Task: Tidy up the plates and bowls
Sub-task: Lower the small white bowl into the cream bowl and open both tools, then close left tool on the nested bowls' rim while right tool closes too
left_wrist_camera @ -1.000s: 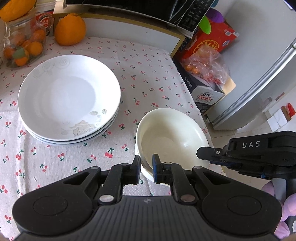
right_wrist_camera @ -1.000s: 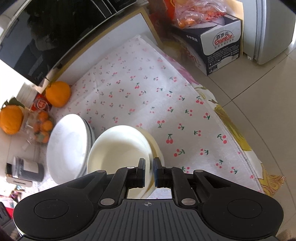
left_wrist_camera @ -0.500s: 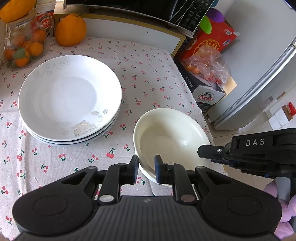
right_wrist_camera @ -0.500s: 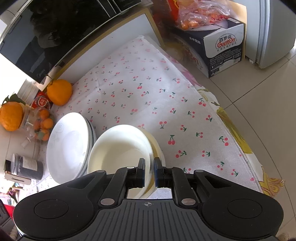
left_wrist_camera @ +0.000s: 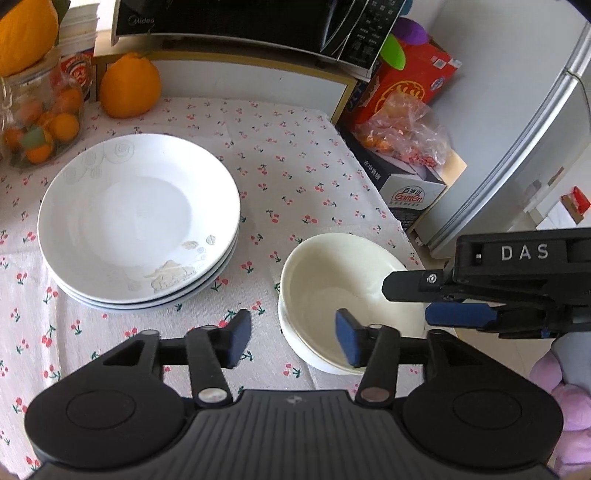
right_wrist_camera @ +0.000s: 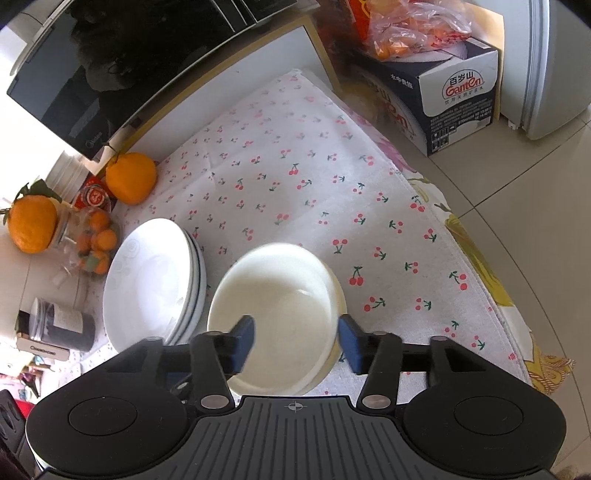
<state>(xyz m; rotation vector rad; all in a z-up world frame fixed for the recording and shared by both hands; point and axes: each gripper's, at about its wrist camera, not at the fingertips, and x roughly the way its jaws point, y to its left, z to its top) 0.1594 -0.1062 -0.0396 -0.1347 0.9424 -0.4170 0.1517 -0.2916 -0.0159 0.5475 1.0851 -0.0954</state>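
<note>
Tablecloth [left_wrist_camera: 295, 177]: white, cherry print, covering the table
Microwave [left_wrist_camera: 240, 22]: black, on a shelf behind the table
Plates [left_wrist_camera: 138, 218]: white stack on the cloth, left of the bowls, apart from them
Bowls [left_wrist_camera: 343, 284]: cream, nested, resting on the cloth near the table's right edge
Left gripper [left_wrist_camera: 293, 338]: jaws opening, spread astride the near rim of the bowls, pads off it
Right gripper [right_wrist_camera: 297, 339]: jaws opening, spread either side of the bowls' right-hand rim, pads not pressing
Orange [left_wrist_camera: 129, 86]: by the back edge
</note>
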